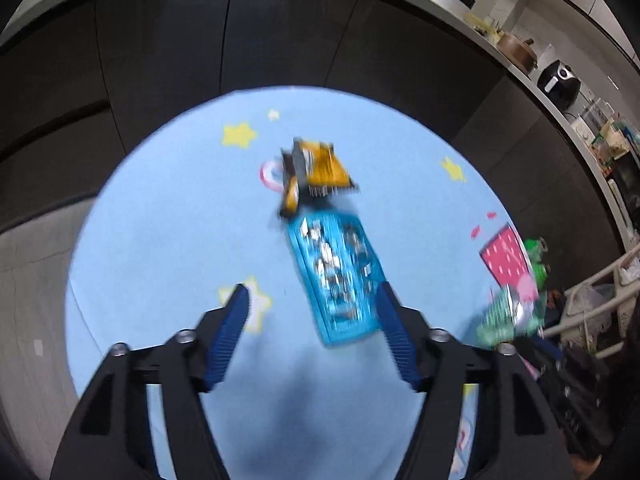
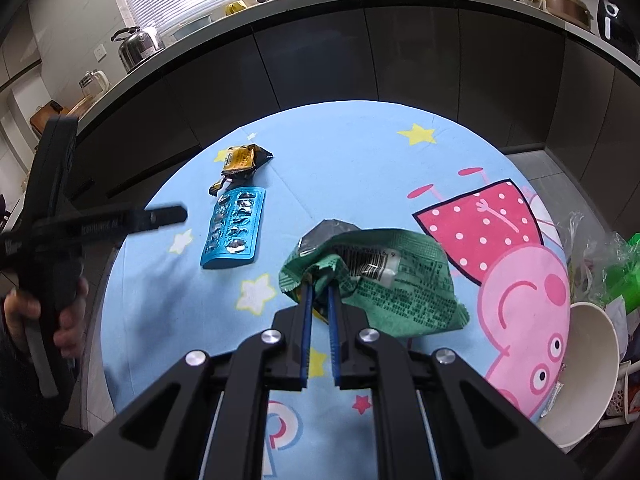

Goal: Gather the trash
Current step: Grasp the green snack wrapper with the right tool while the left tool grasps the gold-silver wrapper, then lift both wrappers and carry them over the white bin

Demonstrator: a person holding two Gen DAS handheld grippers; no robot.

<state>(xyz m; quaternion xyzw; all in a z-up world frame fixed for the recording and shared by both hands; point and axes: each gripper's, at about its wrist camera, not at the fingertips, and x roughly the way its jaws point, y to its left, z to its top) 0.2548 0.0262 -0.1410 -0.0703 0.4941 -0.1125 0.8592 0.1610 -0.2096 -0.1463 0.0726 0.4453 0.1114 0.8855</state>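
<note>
The right gripper [image 2: 320,280] has its jaws pinched on the crumpled edge of a green snack wrapper [image 2: 384,280], held just above the bench [image 2: 360,152], which wears a blue cartoon cloth. The left gripper [image 1: 312,300] hangs with jaws spread and nothing between them, the blue blister pack [image 1: 336,276] lying flat on the cloth just beyond its right finger. Touching the pack's far end sits a yellow and black wrapper [image 1: 316,168]. At the bench's right edge, a white paper bowl [image 2: 588,364] leans among plastic bags [image 2: 600,256] in a basket.
</note>
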